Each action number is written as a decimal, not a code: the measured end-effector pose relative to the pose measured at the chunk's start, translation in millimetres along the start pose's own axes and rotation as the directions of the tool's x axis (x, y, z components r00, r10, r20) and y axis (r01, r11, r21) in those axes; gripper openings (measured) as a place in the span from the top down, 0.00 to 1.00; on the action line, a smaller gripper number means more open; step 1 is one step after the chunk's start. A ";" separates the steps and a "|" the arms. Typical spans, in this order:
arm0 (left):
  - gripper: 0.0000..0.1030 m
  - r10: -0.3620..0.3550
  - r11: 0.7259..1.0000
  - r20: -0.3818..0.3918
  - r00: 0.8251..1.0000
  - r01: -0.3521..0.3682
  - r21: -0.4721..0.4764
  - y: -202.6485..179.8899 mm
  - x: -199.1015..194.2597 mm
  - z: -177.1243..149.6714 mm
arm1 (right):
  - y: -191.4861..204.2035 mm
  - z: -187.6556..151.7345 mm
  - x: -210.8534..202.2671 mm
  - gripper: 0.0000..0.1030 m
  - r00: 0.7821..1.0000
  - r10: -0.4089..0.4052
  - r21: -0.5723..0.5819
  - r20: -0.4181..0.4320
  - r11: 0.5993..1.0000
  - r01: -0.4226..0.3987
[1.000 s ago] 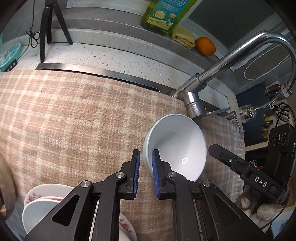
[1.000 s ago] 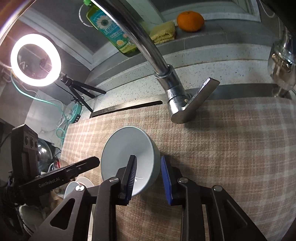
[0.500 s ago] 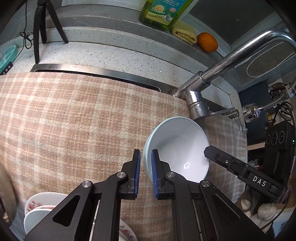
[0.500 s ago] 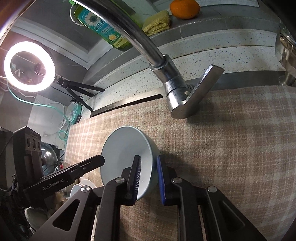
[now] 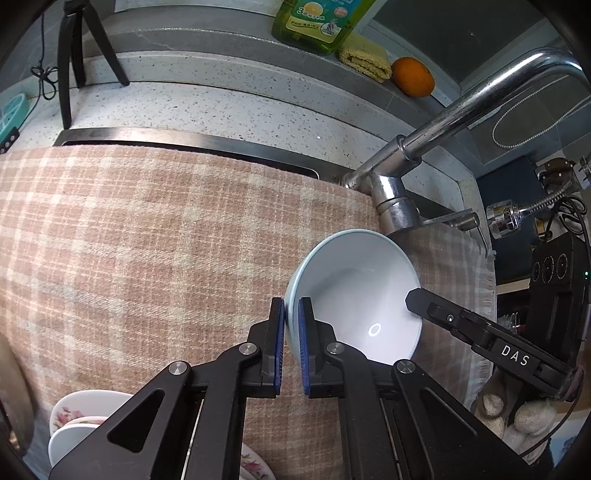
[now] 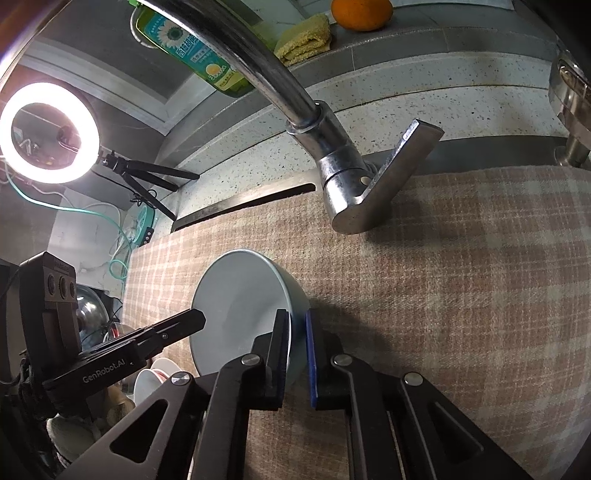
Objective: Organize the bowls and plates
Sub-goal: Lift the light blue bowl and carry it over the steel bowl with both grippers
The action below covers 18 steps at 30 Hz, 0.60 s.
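A pale blue bowl (image 5: 354, 295) rests tilted on the checked cloth (image 5: 147, 258) in front of the tap. In the left wrist view my left gripper (image 5: 291, 332) has the bowl's near left rim between its blue pads, jaws closing and pressing on it. In the right wrist view my right gripper (image 6: 297, 343) holds the opposite rim of the same bowl (image 6: 236, 295), its jaws also closing onto it. Each view shows the other gripper's finger reaching the bowl: the right gripper (image 5: 443, 314) and the left gripper (image 6: 166, 332).
White flowered plates (image 5: 85, 417) are stacked at the lower left, near the cloth's edge. The chrome faucet (image 5: 399, 199) rises just behind the bowl. A green detergent bottle (image 5: 317, 18), a sponge (image 5: 365, 59) and an orange (image 5: 413, 76) sit on the ledge; a ring light (image 6: 48, 133) stands left.
Both pairs of jaws have narrowed onto the bowl's rim, the right one most visibly. The right gripper's finger has slid further over the bowl's edge. The bowl has hardly moved.
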State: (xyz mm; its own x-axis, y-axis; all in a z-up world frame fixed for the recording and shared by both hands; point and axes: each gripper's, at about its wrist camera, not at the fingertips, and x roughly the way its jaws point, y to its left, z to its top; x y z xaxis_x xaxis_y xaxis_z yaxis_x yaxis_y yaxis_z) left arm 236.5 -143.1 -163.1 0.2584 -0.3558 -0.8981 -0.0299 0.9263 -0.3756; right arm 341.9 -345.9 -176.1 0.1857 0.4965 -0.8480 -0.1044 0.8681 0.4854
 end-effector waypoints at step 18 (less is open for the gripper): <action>0.94 -0.016 1.000 0.036 0.999 0.016 0.005 -4.3 -18.6 -0.8 | 5.1 -4.3 -10.7 0.93 1.000 -0.015 0.017 0.023 1.000 0.014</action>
State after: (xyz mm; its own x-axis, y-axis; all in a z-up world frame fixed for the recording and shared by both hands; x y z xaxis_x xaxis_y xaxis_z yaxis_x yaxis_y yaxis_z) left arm 231.0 -140.6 -145.0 0.2931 -0.3657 -0.8834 -0.0214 0.9212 -0.3884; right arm 335.1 -346.9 -165.5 0.2093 0.4835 -0.8499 -0.0852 0.8749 0.4768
